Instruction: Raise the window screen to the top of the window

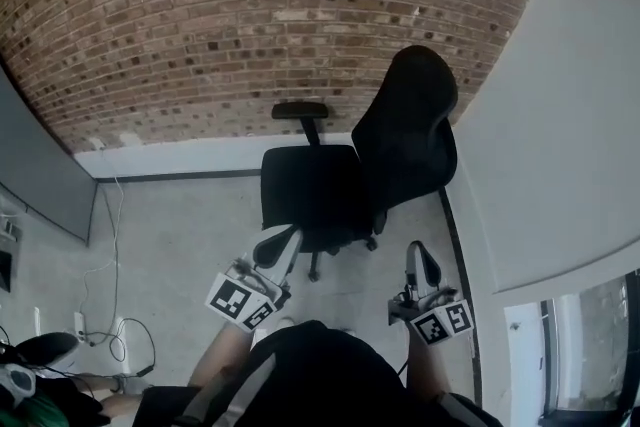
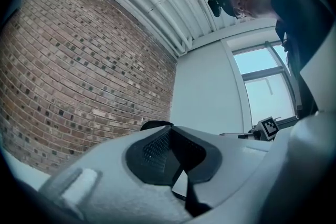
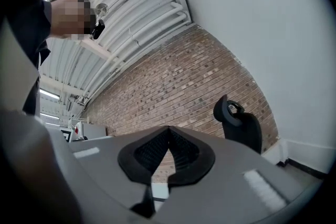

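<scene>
Left hand-held gripper (image 1: 278, 245) and right hand-held gripper (image 1: 422, 260) sat side by side close to the person (image 1: 300, 377), each closed tight with nothing between its jaws, pointing toward the black office chair (image 1: 330, 195) before the far brick wall (image 1: 250, 15). The window (image 1: 585, 345) stood off to the right, well apart from both; its screen could not be made out.

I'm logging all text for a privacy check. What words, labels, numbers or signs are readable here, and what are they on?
No readable words or numbers anywhere.
Left marker cube: a black-and-white square pattern only, no letters.
Right marker cube: the same kind of pattern, no letters.
Red-and-white item, far off in the right gripper view: too small to read.
</scene>
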